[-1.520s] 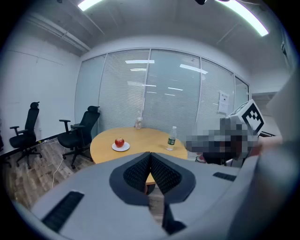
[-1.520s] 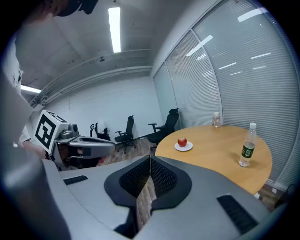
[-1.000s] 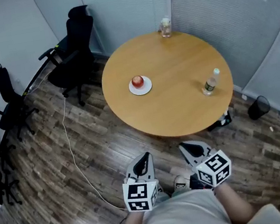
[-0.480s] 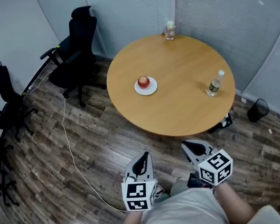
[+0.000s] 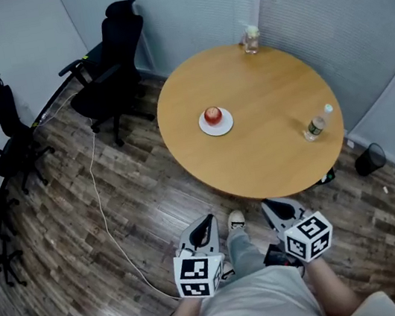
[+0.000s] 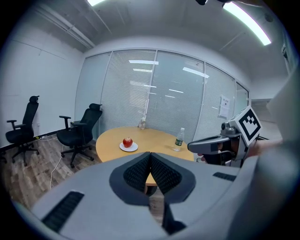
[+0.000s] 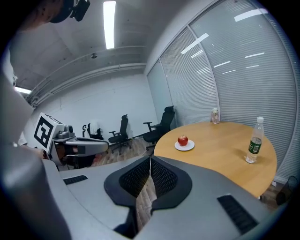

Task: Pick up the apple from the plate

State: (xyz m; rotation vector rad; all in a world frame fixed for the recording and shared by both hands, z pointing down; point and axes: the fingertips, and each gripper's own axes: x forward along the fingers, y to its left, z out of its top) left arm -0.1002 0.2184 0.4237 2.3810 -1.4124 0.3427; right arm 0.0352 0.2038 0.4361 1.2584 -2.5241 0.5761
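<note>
A red apple [image 5: 213, 115] rests on a small white plate [image 5: 217, 125] near the middle of a round wooden table [image 5: 271, 148]. The apple [image 6: 127, 141] and plate also appear in the left gripper view, and the apple [image 7: 183, 140] again in the right gripper view. My left gripper [image 5: 205, 225] and right gripper [image 5: 273, 207] are held close to my body, short of the table's near edge and well apart from the apple. Both are shut with nothing between the jaws.
A plastic water bottle [image 5: 316, 125] stands at the table's right side and a glass jar [image 5: 251, 39] at its far edge. Black office chairs [image 5: 109, 78] stand at the left. A white cable [image 5: 103, 208] trails over the wooden floor. A dark bin [image 5: 369, 159] sits at the right.
I have stepped toward the table, so table and apple sit lower and further right in the head view. A foot has come into view between the grippers. Both grippers stay shut.
</note>
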